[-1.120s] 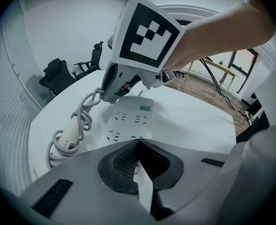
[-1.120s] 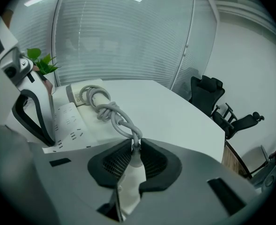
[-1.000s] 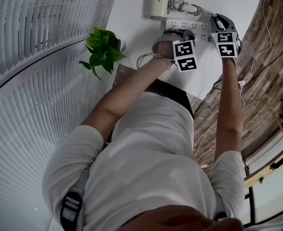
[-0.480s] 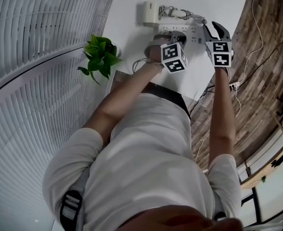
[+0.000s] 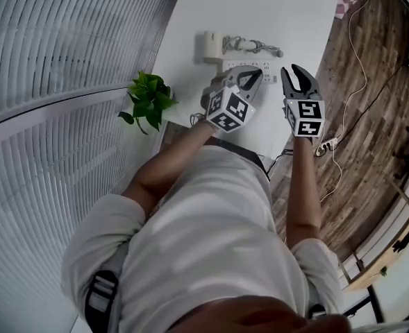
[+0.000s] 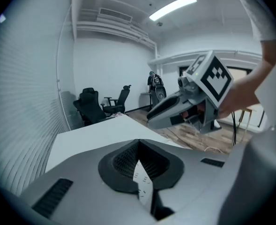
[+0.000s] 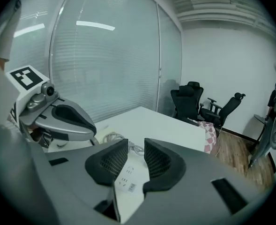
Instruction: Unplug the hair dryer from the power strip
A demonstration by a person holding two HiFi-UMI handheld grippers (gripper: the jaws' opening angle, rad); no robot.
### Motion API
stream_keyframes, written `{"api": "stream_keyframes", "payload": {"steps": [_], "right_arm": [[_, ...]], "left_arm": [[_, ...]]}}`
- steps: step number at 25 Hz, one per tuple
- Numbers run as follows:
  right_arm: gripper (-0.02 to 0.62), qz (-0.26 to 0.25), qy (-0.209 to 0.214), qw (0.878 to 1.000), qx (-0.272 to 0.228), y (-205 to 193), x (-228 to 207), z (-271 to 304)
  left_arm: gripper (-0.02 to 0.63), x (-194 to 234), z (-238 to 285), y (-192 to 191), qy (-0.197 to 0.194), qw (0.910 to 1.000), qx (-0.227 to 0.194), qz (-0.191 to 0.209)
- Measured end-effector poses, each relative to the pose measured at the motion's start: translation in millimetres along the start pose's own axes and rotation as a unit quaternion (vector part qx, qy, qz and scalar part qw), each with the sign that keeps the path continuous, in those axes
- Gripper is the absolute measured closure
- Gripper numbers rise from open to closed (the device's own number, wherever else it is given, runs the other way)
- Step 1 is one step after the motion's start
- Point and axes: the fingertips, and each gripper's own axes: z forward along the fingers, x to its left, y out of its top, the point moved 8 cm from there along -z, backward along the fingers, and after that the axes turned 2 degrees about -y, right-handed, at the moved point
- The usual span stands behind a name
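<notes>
Cream hair dryer (image 5: 212,46): lying on white table (image 5: 287,12), at the end of the white power strip (image 5: 268,66).
Left gripper (image 5: 255,77): clenched, empty.
Right gripper (image 5: 294,75): jaws apart, just narrowed, empty.
Both aloft above the strip.
Advice: check the plug is out; otherwise pin the strip and pull straight.

Far half of table (image 5: 273,9) bare: open way in from far & right edges. Left side blocked: plant (image 5: 148,97), blinds (image 5: 51,82) further left. Hair dryer (image 5: 212,46) + coiled cord (image 5: 256,46) crowd far side of power strip (image 7: 127,179); table right of strip bare.
</notes>
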Motion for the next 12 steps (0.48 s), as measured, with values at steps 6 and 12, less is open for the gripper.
{"api": "stream_keyframes", "payload": {"steps": [6,12], "right_arm": [[0.501,0.034,0.001,0.997,-0.069,44.7,21.1,-54.6],[0.529,0.047,0.006,0.99,-0.13,92.5,36.3,-114.2]], "left_arm": [[0.584,5.6,-52.2,54.6,-0.009,0.9913,-0.104,-0.08],[0.584,-3.5,-101.3,99.3,-0.023,0.979,-0.177,-0.099]]}}
